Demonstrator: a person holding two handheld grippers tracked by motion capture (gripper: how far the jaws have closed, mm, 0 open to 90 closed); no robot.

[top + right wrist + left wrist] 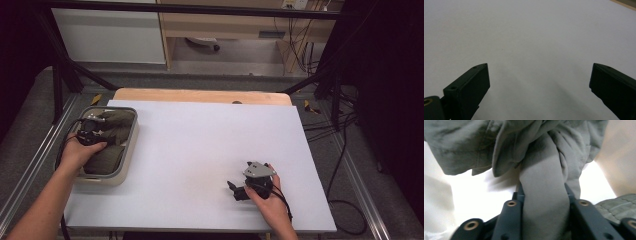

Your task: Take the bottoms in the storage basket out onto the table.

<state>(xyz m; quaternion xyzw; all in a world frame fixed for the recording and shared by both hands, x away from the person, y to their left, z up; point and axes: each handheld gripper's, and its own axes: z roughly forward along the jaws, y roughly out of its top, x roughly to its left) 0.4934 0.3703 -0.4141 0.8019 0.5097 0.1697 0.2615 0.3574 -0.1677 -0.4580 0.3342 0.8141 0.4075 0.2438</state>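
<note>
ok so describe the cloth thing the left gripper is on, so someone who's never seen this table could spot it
Start at the white table and go to its left edge, where a shallow grey-rimmed bin sits. Inside lies the crumpled olive-green cloth, and the left gripper is shut on a bunched fold of it. It is the one soft, dark, wrinkled thing there; the right gripper rests open on bare table.

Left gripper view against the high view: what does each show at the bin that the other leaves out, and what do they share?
Left gripper view alone: a fold of the olive cloth pinched between the jaws of the left gripper. High view alone: the cream bin at the left edge of the white table, and the right gripper, open, resting on the table. Both show the cloth in the bin.
</note>
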